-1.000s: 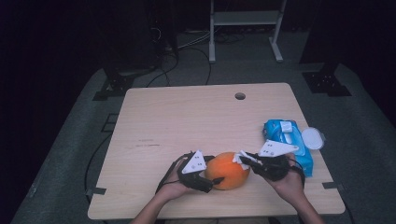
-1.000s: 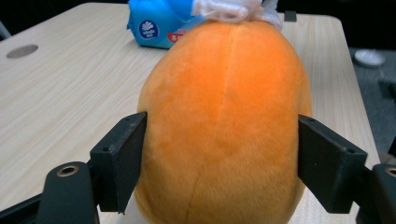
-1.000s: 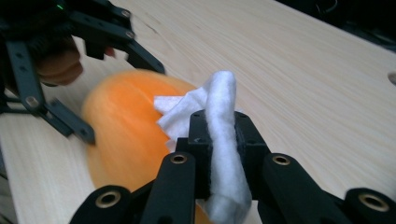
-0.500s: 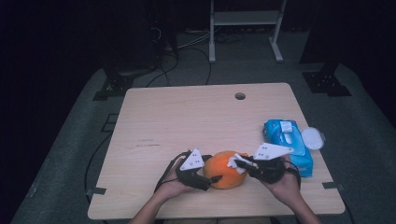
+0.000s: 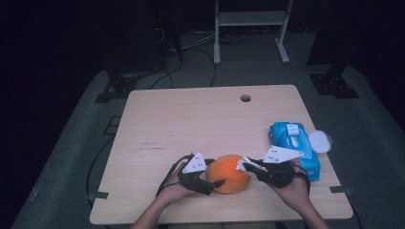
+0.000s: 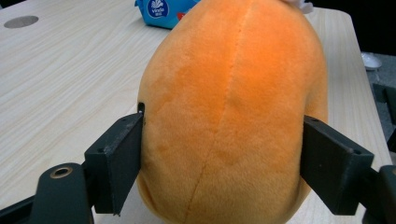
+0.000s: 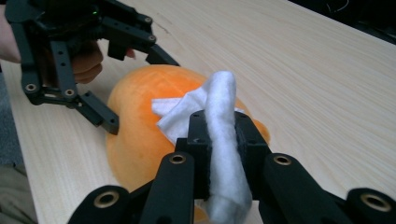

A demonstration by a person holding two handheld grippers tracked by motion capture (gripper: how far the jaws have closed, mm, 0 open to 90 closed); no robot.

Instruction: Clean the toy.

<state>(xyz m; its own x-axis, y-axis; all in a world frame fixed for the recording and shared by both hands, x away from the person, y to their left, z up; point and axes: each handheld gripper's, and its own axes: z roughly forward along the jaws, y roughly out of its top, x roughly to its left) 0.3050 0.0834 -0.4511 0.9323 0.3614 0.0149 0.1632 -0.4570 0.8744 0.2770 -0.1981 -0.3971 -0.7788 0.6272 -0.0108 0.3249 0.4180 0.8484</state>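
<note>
An orange plush toy [image 5: 231, 171] lies on the wooden table [image 5: 191, 124] near its front edge. My left gripper [image 5: 214, 180] is shut on the toy's left end. In the left gripper view, both black pads [image 6: 116, 158] press into the plush [image 6: 233, 93]. My right gripper [image 5: 249, 166] comes in from the right, shut on a folded white wipe [image 7: 222, 107]. The wipe rests against the top of the plush [image 7: 135, 140]. The right gripper view shows the left gripper [image 7: 135, 91] straddling the far end of the toy.
A blue pack of wet wipes [image 5: 293, 143] lies at the table's right edge, just behind my right hand, with a white round lid [image 5: 320, 141] beside it. A cable hole [image 5: 245, 98] sits at the table's far side. The dark floor drops away all around.
The right gripper with the wipe has shifted slightly on the plush. The left gripper and the toy have stayed in place.
</note>
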